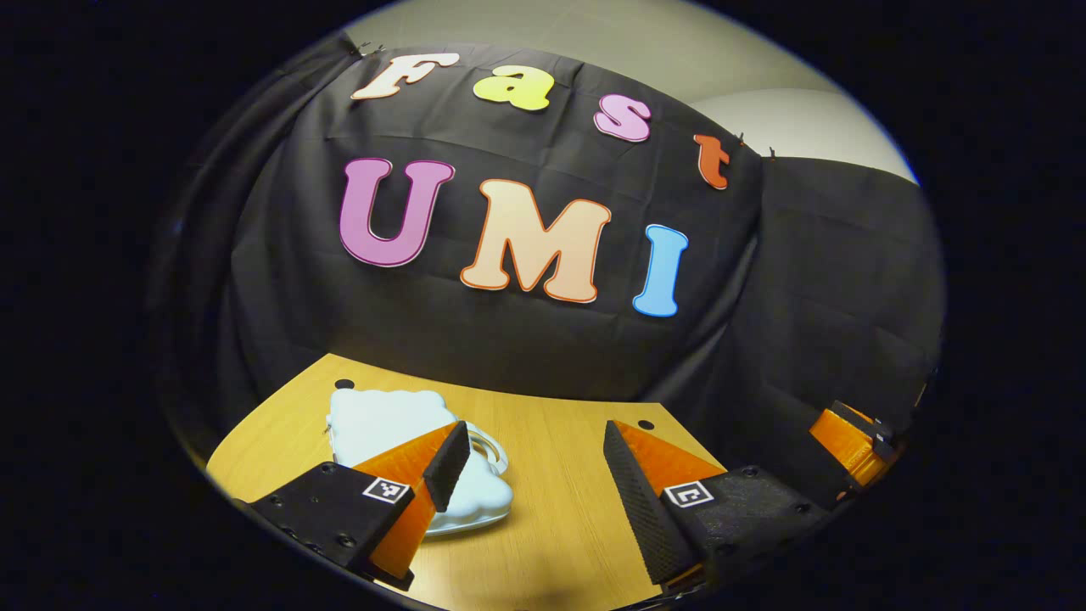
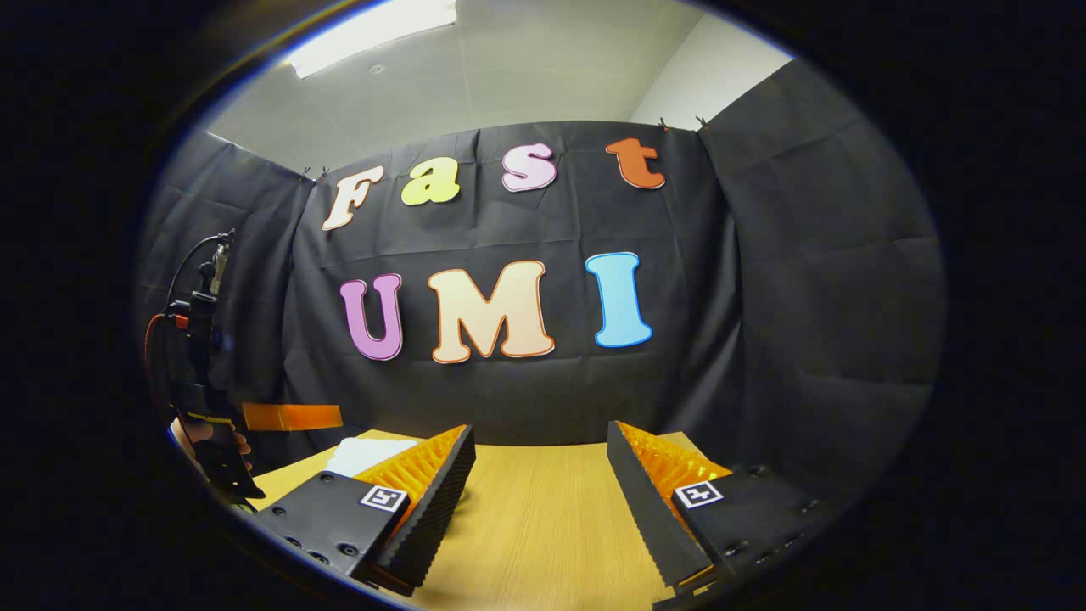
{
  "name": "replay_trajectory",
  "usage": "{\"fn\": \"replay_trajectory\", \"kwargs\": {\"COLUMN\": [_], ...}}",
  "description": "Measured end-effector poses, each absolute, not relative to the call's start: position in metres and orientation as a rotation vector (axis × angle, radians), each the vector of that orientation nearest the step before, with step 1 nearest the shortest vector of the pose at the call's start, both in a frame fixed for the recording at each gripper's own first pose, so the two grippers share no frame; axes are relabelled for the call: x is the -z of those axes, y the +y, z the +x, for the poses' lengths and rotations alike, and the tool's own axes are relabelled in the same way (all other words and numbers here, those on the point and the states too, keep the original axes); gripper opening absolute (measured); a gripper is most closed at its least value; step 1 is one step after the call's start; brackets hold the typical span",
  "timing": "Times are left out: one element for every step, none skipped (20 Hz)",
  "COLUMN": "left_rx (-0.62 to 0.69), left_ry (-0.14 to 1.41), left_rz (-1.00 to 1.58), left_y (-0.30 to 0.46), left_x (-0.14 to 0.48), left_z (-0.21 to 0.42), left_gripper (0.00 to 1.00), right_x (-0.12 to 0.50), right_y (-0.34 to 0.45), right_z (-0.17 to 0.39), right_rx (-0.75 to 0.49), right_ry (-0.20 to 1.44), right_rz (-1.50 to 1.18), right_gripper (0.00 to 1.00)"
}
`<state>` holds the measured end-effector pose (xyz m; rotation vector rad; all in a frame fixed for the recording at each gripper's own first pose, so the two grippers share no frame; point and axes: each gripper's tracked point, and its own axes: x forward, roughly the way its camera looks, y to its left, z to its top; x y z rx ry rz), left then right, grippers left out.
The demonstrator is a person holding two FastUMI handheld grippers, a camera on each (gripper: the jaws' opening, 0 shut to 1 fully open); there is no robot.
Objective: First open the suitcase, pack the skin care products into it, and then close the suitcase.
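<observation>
1. Here, the left gripper had its jaws wide apart and held nothing; it hung low over the wooden table.
2. The white suitcase, a small pale shell with a scalloped edge and a handle loop, lay flat on the table just ahead and to the left of these jaws. The left finger partly covered its near side; whether it touched the shell could not be told.
3. The suitcase seemed closed, so the opening step was judged as not yet done. Its long axis ran from the jaws away toward the black cloth wall.
4. The right gripper also stood with jaws wide and empty. From there only a white corner of the suitcase was seen, beyond its left finger, farther off.
5. Therefore the left gripper was judged the nearer one for the lid.
6. The table to the right of the suitcase was bare, giving room to swing a lid. The far edge of the table was near behind the case.
7. No skin care products could be made out.
</observation>
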<state>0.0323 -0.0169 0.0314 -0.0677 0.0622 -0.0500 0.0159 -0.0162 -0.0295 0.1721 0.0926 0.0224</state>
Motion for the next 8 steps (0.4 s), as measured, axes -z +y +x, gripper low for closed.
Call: {"fn": "replay_trajectory", "kwargs": {"left_rx": [0.060, 0.067, 0.078, 0.109, 0.141, 0.167, 0.186, 0.196], "left_ry": [0.071, 0.078, 0.083, 0.087, 0.091, 0.099, 0.109, 0.113], "left_rz": [-0.067, -0.067, -0.072, -0.088, -0.107, -0.122, -0.126, -0.119], "left_y": [-0.018, -0.020, -0.023, -0.033, -0.042, -0.048, -0.055, -0.059], "left_x": [-0.030, -0.029, -0.027, -0.025, -0.023, -0.022, -0.020, -0.020], "left_z": [0.032, 0.032, 0.033, 0.031, 0.029, 0.028, 0.028, 0.028], "left_gripper": [0.93, 0.88, 0.93, 0.93, 0.93, 0.93, 0.93, 0.93], "right_x": [0.029, 0.029, 0.029, 0.028, 0.027, 0.028, 0.029, 0.029], "right_y": [-0.018, -0.020, -0.021, -0.023, -0.026, -0.029, -0.032, -0.035], "right_z": [0.013, 0.011, 0.010, 0.008, 0.007, 0.004, 0.002, -0.002], "right_rx": [-0.014, -0.008, -0.002, 0.005, 0.014, 0.022, 0.030, 0.040], "right_ry": [0.091, 0.091, 0.092, 0.090, 0.088, 0.090, 0.092, 0.095], "right_rz": [0.173, 0.176, 0.181, 0.185, 0.187, 0.187, 0.186, 0.184], "right_gripper": [0.98, 0.98, 0.98, 0.98, 0.98, 0.98, 0.98, 0.99]}}
